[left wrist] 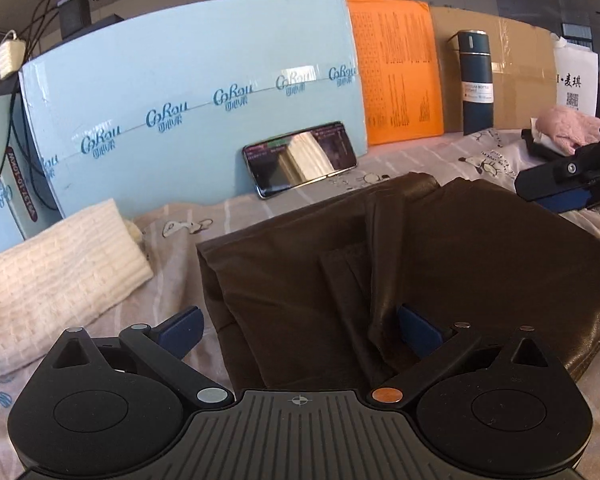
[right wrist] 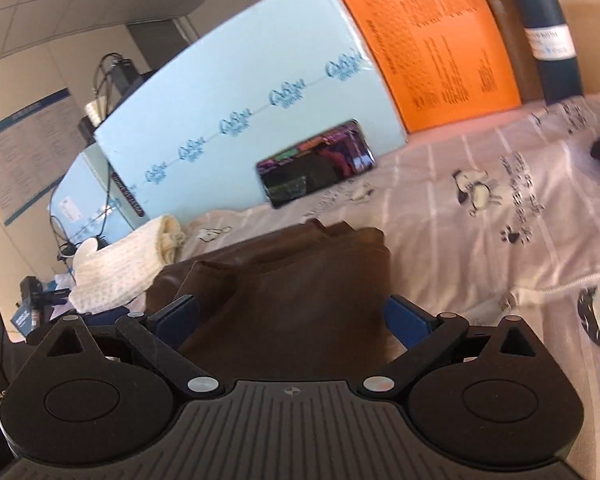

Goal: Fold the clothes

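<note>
A dark brown garment (left wrist: pixel 400 256) lies folded into a rough rectangle on the printed bedsheet (left wrist: pixel 432 156). My left gripper (left wrist: pixel 300 328) is open, its blue fingers (left wrist: pixel 418 326) spread over the garment's near edge, a ridge of fabric by the right finger. The other gripper (left wrist: pixel 568 184) shows at the garment's far right corner. In the right wrist view the brown garment (right wrist: pixel 300 292) lies between my right gripper's (right wrist: pixel 292 318) open fingers (right wrist: pixel 404 320), which straddle its near part. That view is tilted and blurred.
A cream knit garment (left wrist: pixel 48 280) lies left of the brown one; a pink knit one (left wrist: pixel 568 128) at far right. A phone (left wrist: pixel 300 162) leans on a light blue box (left wrist: pixel 188 92). An orange sheet (left wrist: pixel 396 72), a dark bottle (left wrist: pixel 476 80) and cardboard stand behind.
</note>
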`<state>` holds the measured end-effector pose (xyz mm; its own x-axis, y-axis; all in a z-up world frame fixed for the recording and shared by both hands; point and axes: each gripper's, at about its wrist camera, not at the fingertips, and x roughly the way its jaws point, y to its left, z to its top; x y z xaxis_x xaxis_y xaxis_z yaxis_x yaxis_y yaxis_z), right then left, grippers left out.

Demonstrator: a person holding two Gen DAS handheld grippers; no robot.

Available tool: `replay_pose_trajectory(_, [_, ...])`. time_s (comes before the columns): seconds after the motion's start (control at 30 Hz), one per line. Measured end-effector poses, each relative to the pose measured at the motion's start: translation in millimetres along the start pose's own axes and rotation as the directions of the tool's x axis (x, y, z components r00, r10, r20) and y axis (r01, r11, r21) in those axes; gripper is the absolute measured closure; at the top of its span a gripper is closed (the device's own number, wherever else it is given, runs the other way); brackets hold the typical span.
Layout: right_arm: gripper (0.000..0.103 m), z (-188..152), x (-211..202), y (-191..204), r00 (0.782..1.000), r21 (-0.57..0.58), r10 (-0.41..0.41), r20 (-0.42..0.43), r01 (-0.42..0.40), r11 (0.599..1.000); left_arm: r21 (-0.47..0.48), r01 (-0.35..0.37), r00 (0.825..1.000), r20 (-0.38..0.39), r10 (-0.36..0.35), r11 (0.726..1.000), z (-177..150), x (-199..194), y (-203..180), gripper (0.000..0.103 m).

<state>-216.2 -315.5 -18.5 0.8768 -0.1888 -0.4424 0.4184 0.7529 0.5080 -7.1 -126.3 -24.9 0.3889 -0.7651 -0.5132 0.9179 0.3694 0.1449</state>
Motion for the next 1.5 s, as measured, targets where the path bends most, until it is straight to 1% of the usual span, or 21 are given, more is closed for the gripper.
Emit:
replay_pose_trajectory(0.1, [0.003, -2.0, 2.1, -6.7, 0.999, 0.031, -0.030, -0.016, 0.030, 0.999, -0.100, 0.050, 0.999, -0.001, -0.051, 0.994, 1.9, -5.1, 12.4, 0.000])
replay_pose_trajectory(0.17, [0.003, -3.6, -0.2, -6.5, 1.000, 0.039, -0.008, -0.013, 0.009, 0.999, -0.257, 0.128, 0.992, 0.014, -0.129, 0.958, 2.0, -12.5, 33.3, 0.000])
replay_pose_trajectory(0.23, [0.003, -4.1, -1.2, -6.7, 1.000, 0.052, 0.013, -0.018, -0.012, 0.999, -0.434, 0.204, 0.977, 0.034, -0.210, 0.877, -3.6, -18.0, 57.6, 0.000])
replay_pose_trajectory(0.3, [0.003, -4.5, 0.8, -8.7, 0.999, 0.072, 0.022, -0.040, -0.019, 0.997, -0.585, 0.244, 0.961, 0.041, -0.272, 0.774, -13.2, -21.8, 79.7, 0.000])
replay_pose_trajectory(0.33, [0.003, -4.7, 1.8, -9.6, 0.998, 0.081, 0.026, -0.050, -0.022, 0.996, -0.636, 0.248, 0.955, 0.034, -0.294, 0.731, -18.8, -22.5, 87.1, 0.000])
replay_pose_trajectory(0.4, [0.003, -5.4, 3.3, -11.0, 0.998, 0.093, 0.030, -0.062, -0.024, 0.995, -0.703, 0.243, 0.944, 0.014, -0.329, 0.668, -29.8, -22.6, 96.1, 0.000])
replay_pose_trajectory(0.53, [0.003, -6.8, 3.8, -13.3, 0.995, 0.121, 0.077, -0.071, -0.068, 0.990, -0.744, 0.275, 0.913, 0.004, -0.408, 0.609, -43.2, -17.8, 94.7, 0.000])
replay_pose_trajectory(0.7, [0.003, -7.4, 6.8, -15.5, 0.981, 0.170, 0.162, -0.108, -0.143, 0.975, -0.755, 0.361, 0.873, 0.066, -0.484, 0.548, -40.7, -1.1, 86.2, 0.000])
replay_pose_trajectory(0.73, [0.002, -7.5, 7.0, -15.5, 0.979, 0.174, 0.169, -0.109, -0.149, 0.973, -0.753, 0.383, 0.860, 0.080, -0.504, 0.535, -40.0, 3.3, 83.7, 0.000])
replay_pose_trajectory(0.8, [0.002, -7.6, 7.5, -16.1, 0.973, 0.193, 0.200, -0.116, -0.176, 0.965, -0.741, 0.449, 0.820, 0.118, -0.560, 0.500, -39.2, 14.4, 76.5, 0.000])
replay_pose_trajectory(0.87, [0.002, -8.0, 7.5, -15.9, 0.968, 0.199, 0.221, -0.118, -0.195, 0.960, -0.723, 0.492, 0.801, 0.157, -0.577, 0.486, -36.9, 18.5, 69.8, 0.000])
replay_pose_trajectory(0.93, [0.002, -8.3, 7.3, -15.3, 0.966, 0.204, 0.231, -0.114, -0.205, 0.957, -0.715, 0.536, 0.779, 0.215, -0.589, 0.449, -36.6, 20.4, 66.0, 0.000])
replay_pose_trajectory(0.97, [0.003, -8.5, 6.9, -15.4, 0.965, 0.207, 0.236, -0.111, -0.210, 0.956, -0.712, 0.546, 0.776, 0.229, -0.588, 0.442, -36.3, 20.5, 64.5, 0.000])
replay_pose_trajectory(1.03, [0.008, -8.5, 6.0, -15.3, 0.966, 0.210, 0.236, -0.105, -0.211, 0.955, -0.691, 0.544, 0.785, 0.218, -0.579, 0.477, -33.9, 19.8, 59.5, 0.000])
replay_pose_trajectory(1.1, [0.017, -8.8, 6.3, -14.2, 0.970, 0.204, 0.219, -0.108, -0.194, 0.960, -0.650, 0.523, 0.814, 0.188, -0.550, 0.551, -30.9, 16.9, 50.4, 0.002])
replay_pose_trajectory(1.17, [0.030, -9.8, 7.6, -13.3, 0.977, 0.193, 0.184, -0.112, -0.160, 0.968, -0.592, 0.459, 0.865, 0.129, -0.485, 0.662, -27.4, 14.2, 38.3, 0.020])
replay_pose_trajectory(1.2, [0.040, -10.5, 8.3, -13.3, 0.981, 0.184, 0.158, -0.110, -0.136, 0.974, -0.559, 0.424, 0.888, 0.104, -0.447, 0.713, -26.3, 13.0, 32.7, 0.027])
replay_pose_trajectory(1.23, [0.050, -11.0, 8.8, -13.5, 0.985, 0.174, 0.134, -0.106, -0.115, 0.978, -0.528, 0.397, 0.905, 0.090, -0.416, 0.751, -26.1, 11.9, 29.0, 0.040])
replay_pose_trajectory(1.27, [0.053, -11.3, 9.1, -13.9, 0.988, 0.165, 0.118, -0.101, -0.100, 0.981, -0.502, 0.373, 0.918, 0.079, -0.389, 0.780, -25.9, 10.9, 26.2, 0.051])
replay_pose_trajectory(1.33, [0.061, -12.1, 9.6, -15.2, 0.991, 0.149, 0.099, -0.092, -0.084, 0.985, -0.480, 0.352, 0.929, 0.077, -0.361, 0.804, -25.6, 9.5, 24.5, 0.058])
replay_pose_trajectory(1.5, [0.069, -14.7, 5.2, -10.6, 0.991, 0.091, 0.127, -0.049, -0.122, 0.988, -0.468, 0.360, 0.931, 0.128, -0.341, 0.807, -27.2, -3.4, 29.1, 0.073])
